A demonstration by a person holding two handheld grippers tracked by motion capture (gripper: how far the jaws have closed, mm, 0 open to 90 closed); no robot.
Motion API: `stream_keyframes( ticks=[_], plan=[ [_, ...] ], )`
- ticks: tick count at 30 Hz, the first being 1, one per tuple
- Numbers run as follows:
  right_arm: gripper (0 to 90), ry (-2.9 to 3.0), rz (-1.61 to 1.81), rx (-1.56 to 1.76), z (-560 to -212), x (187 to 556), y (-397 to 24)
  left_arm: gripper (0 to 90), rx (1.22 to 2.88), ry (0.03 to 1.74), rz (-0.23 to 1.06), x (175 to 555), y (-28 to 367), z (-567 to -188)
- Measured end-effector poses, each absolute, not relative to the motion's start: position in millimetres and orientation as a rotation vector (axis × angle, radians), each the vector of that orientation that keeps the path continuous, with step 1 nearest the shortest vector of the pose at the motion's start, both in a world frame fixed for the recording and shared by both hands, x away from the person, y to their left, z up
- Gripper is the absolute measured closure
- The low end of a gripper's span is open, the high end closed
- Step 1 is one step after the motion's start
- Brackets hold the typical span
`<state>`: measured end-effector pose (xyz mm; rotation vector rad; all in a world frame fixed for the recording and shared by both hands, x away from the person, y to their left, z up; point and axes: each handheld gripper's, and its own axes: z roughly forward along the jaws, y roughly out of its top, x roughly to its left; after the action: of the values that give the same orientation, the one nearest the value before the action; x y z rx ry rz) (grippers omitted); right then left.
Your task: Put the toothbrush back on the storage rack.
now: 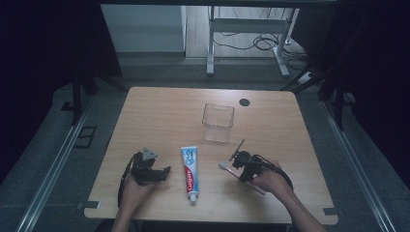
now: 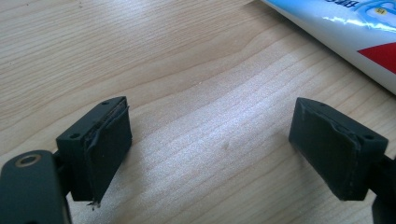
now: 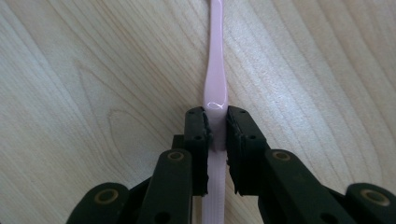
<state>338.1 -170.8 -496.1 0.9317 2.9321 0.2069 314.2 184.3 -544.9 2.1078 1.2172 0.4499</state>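
- Nearest the viewer, at the bottom of the high view, two forearms come in; the left gripper [image 1: 153, 170] sits at lower left of the table [image 1: 159, 108], its jaws standing wide apart with nothing but bare wood between them, as the left gripper view shows
- The right gripper [image 3: 217, 130] is at lower right centre of the high view; in the right gripper view its two black jaws are clamped on the handle of a pink toothbrush [image 3: 215, 88], pads pressing on both sides, just below the point where the handle widens
- The toothbrush lies on the wood, running diagonally in the high view, with its pale head towards the toothpaste tube [image 1: 190, 171], which lies flat at lower centre, cap towards the viewer
- To do this step well, I judge the grip should stay square on the handle so the thin brush does not twist; lift straight up before carrying, and keep the head clear of the tube
- Farther up, at the centre of the high view, a clear plastic box [image 1: 218, 122] stands upright and open-topped, well apart from both grippers; it looks a likely place for the brush, though that is a guess
- Beyond it, a small dark round spot [image 1: 244, 102] lies near the far table edge; what it is cannot be told
- Hard to make out: the bristles are cut off at the top of the right gripper view; whether the brush has left the wood is unclear; the surroundings are dark
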Motion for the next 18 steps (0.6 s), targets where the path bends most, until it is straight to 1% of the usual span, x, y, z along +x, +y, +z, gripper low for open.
stream_keyframes(
  ticks=[18],
  plan=[
    [78.6,2.907,0.368,0.942,-473.4,342.3,-183.1,13.0,2.108,1.217,0.450,314.2,184.3,-544.8]
  ],
)
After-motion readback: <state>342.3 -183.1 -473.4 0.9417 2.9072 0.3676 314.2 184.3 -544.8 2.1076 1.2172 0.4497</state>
